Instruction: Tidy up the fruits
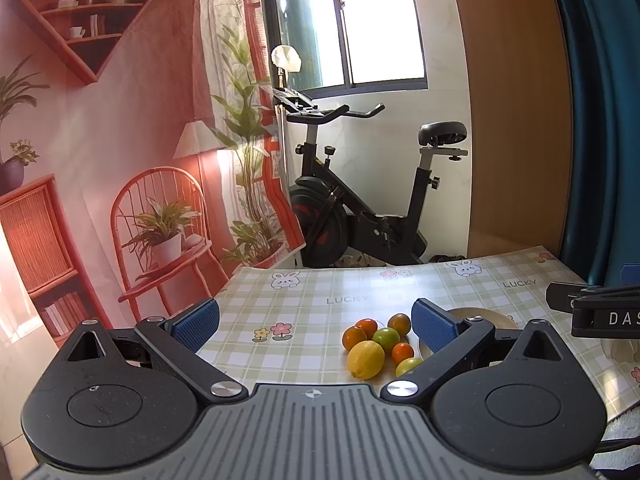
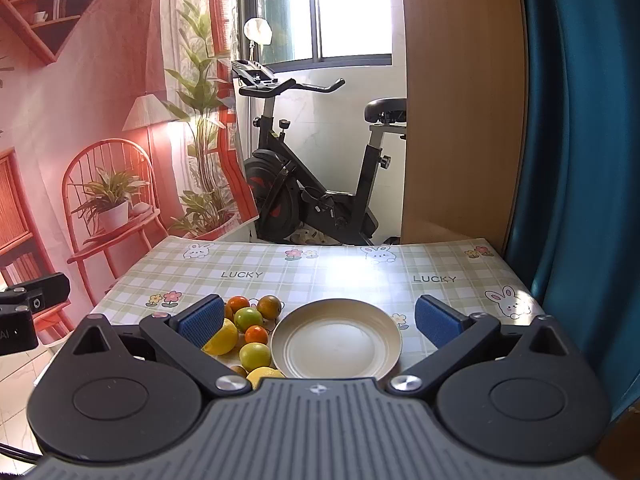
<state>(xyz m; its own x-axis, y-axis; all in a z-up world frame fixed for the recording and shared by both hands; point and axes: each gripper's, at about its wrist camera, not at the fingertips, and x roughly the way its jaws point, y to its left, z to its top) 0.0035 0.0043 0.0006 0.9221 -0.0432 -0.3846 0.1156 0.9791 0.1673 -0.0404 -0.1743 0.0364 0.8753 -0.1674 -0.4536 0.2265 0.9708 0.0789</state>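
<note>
Fruit, one heap, on my bench (image 2: 320,272), which wears a green-checked cloth with rabbits, flowers and "LUCKY" print. The heap lies just left of the plate (image 2: 336,340) and touches or nearly touches its rim.

Heap, as I read it from the right wrist view: lemon (image 2: 222,338) at the left, partly behind my tong pad; green citrus (image 2: 248,319) in the middle; small orange (image 2: 256,335) just in front of it; two darker oranges behind, one (image 2: 239,303) left and one (image 2: 269,306) right; yellow-green fruit (image 2: 255,356) beside the plate rim; a second yellow fruit (image 2: 264,374) nearest me, half hidden by the tool body; a small brownish item (image 2: 239,370) next to it, which I cannot identify.

Same heap from the left wrist view: lemon (image 1: 365,359) in front, green citrus (image 1: 386,339) behind it, oranges around. The plate (image 1: 480,316) shows only as a sliver behind my right pad.

Plate: cream, round, bare, none of the fruit on it.

Left tongs (image 1: 316,322): spread wide, nothing between the pads, held above the bench with the heap lying ahead toward the right pad.

Right tongs (image 2: 320,320): spread wide, nothing gripped, held above the bench with the plate ahead between the pads and the heap by the left pad.

Background: exercise bike (image 2: 312,184) under a window, printed room backdrop (image 2: 100,120) at the left, blue curtain (image 2: 580,160) at the right.
</note>
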